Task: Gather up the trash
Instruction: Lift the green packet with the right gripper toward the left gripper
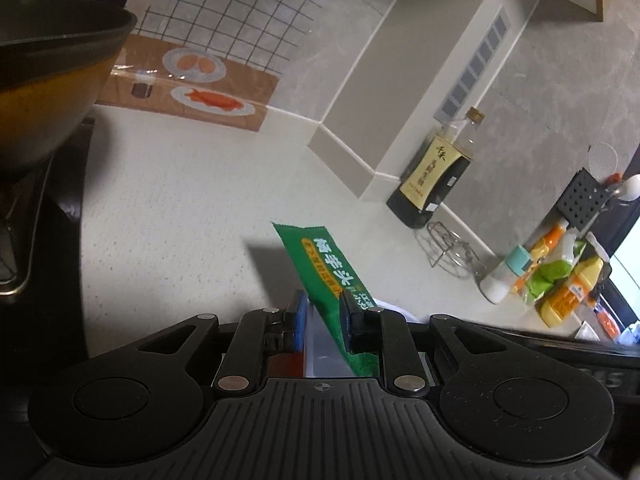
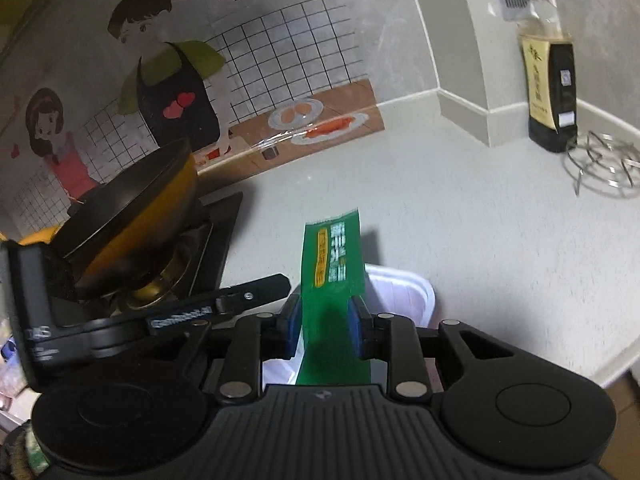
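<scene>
- The left gripper [image 1: 324, 314] is clamped on the green wrapper [image 1: 326, 272]; the packet leans between its pads and sticks up ahead of the fingertips.
- The right gripper [image 2: 325, 326] has its blue pads apart, one on each side of the same green wrapper [image 2: 334, 264]. Whether either pad touches the foil, I cannot tell.
- A white tray [image 2: 404, 300] sits just behind the right fingertips, below the wrapper. I take it for more rubbish, or for the place where the wrapper goes; the views do not settle which.
- The step in hand looks like a hand-over or release of the wrapper. To do it well, keep one firm pinch on the foil until the other claw is wholly clear, as thin foil slips easily.
- The wok [image 2: 132, 208] on the stove stands well off to the left of both claws, and the sauce bottle [image 2: 550, 80] far ahead to the right; neither crowds the move.
</scene>
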A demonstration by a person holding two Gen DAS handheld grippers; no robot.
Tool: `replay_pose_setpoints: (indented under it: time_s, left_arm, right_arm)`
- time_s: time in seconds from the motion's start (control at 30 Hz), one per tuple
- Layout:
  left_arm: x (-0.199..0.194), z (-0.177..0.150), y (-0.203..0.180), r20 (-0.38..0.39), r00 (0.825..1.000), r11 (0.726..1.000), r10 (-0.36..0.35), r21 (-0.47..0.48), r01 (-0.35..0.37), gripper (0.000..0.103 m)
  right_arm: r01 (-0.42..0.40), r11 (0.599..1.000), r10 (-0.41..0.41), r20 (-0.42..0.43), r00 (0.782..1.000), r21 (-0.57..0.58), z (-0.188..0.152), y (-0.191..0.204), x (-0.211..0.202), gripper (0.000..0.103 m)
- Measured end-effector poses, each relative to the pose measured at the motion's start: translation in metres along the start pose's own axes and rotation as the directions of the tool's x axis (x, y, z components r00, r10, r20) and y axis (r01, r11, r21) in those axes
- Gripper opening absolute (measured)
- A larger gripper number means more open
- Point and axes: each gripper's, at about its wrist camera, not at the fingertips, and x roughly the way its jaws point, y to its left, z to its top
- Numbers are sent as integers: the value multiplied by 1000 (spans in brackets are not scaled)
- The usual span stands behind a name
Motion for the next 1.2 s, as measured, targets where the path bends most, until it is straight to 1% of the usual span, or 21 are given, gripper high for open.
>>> replay_pose_setpoints:
  time_s: [0.03, 0.07, 0.13, 0.2, 0.23, 0.27, 0.3, 0.33, 0.4, 0.47, 0.53, 0.57, 0.63, 0.67, 0.7, 0.8, 0.83, 0.87, 0.93, 1.13, 1.2]
  left_arm:
    - [-1, -1, -1, -10, 1000, 1000, 4, 13, -4, 20]
    - [-1, -2, -1, -22, 1000, 1000, 9, 28, -9, 20]
    - [-1, -6, -1, -41, 998, 998, 42, 55, -40, 19]
    - [-2, -8, 5, -51, 998, 998, 41, 50, -38, 19]
    - [-2, -8, 8, -54, 998, 999, 39, 39, -37, 19]
    - [-1, -8, 11, -56, 998, 999, 36, 25, -35, 19]
    - [-1, -8, 14, -55, 998, 999, 34, 13, -33, 19]
    - [-2, -8, 16, -54, 998, 1000, 31, 3, -31, 19]
    - [-2, -8, 18, -52, 998, 1000, 21, -6, -21, 19]
    - [-4, -8, 17, -46, 999, 1000, 10, -7, -11, 19]
    - [-6, -8, 14, -39, 999, 1000, -7, -3, 6, 19]
    - [-7, -8, 13, -36, 999, 1000, -13, 0, 13, 19]
    - [-10, -9, 10, -28, 999, 1000, -19, 13, 19, 19]
    - [-11, -9, 9, -23, 1000, 1000, -16, 23, 16, 19]
    - [-12, -10, 8, -21, 1000, 999, -11, 30, 12, 19]
    - [-10, -12, 7, -29, 1000, 999, -9, 41, 10, 19]
    - [-9, -13, 7, -36, 999, 999, -11, 43, 12, 19]
    - [-8, -14, 6, -41, 999, 999, -11, 46, 13, 19]
    - [-7, -16, 6, -49, 999, 999, -12, 48, 15, 19]
    - [-4, -16, 6, -56, 998, 999, -21, 40, 23, 19]
    - [-3, -15, 6, -53, 998, 999, -23, 34, 25, 19]
  right_arm:
    - [4, 1000, -5, -10, 1000, -31, 4, 1, 9, 48]
    - [18, 998, -19, -17, 1000, -55, 7, 2, 17, 51]
    - [35, 994, -41, -55, 998, -108, 9, 2, 35, 51]
    - [27, 995, -37, -99, 994, -99, 7, -3, 46, 51]
    - [4, 997, -12, -123, 992, -71, 6, -8, 51, 48]
    - [-28, 999, 22, -138, 990, -45, 5, -11, 53, 42]
    - [-55, 998, 51, -142, 989, -26, 4, -15, 52, 29]
    - [-75, 997, 73, -140, 987, -12, 5, -18, 49, 24]
    - [-88, 996, 87, -101, 991, -6, 9, -21, 39, 21]
    - [-97, 995, 98, -28, 995, 24, 17, -24, 21, 20]
    - [-106, 993, 102, 74, 992, 56, 24, -27, 4, 20]
    - [-104, 992, 94, 133, 987, 72, 25, -28, -4, 20]
    - [-65, 993, 38, 247, 968, 101, 22, -29, -13, 21]
    - [-36, 993, 1, 291, 957, 114, 18, -29, -15, 21]
    - [-21, 993, -17, 304, 952, 120, 13, -29, -13, 21]
    - [-17, 994, -12, 257, 966, 112, -6, -26, -1, 22]
    - [-26, 996, 6, 229, 974, 86, -11, -24, 3, 26]
    - [-23, 998, 11, 191, 981, 59, -15, -21, 5, 27]
    - [-13, 1000, 10, 129, 992, 23, -20, -20, 6, 37]
    - [35, 999, -38, 155, 987, 22, -17, -30, -13, 37]
    - [41, 999, -41, 140, 989, -1, -10, -29, -13, 37]
